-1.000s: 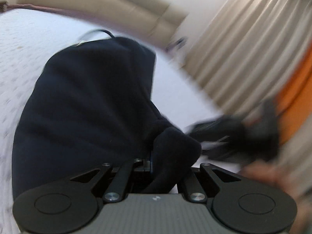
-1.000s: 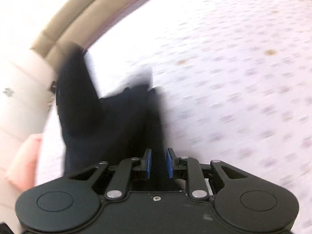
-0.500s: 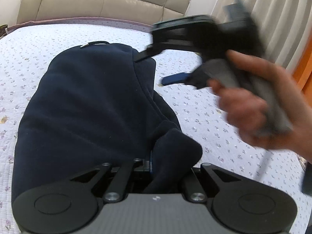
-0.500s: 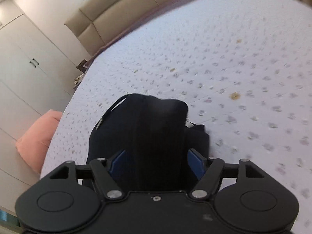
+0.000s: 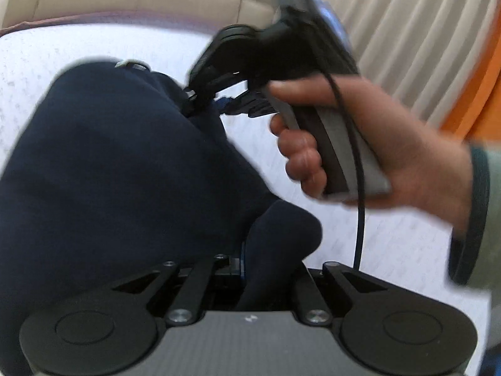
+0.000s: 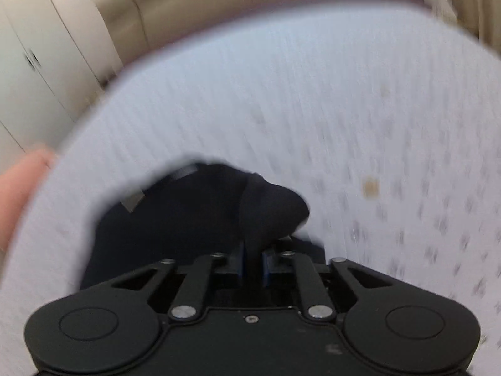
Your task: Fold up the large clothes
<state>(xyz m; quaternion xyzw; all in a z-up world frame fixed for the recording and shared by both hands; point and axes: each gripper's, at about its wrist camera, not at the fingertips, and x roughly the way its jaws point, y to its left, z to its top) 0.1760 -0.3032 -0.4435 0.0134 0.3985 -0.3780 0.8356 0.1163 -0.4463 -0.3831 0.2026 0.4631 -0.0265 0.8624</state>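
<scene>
Navy fleece sweatshirt (image 5: 119, 163) on bed (image 6: 344, 119), soft, bulky: my left claw (image 5: 250, 260) and right claw (image 6: 252, 261) both pinch edge folds.

No text, label or number is legible.

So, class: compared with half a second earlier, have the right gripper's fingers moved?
Yes. The right gripper has closed: its blue pads, previously spread either side of the navy garment, now pinch a fold of it against the unmoved gripper body.
</scene>
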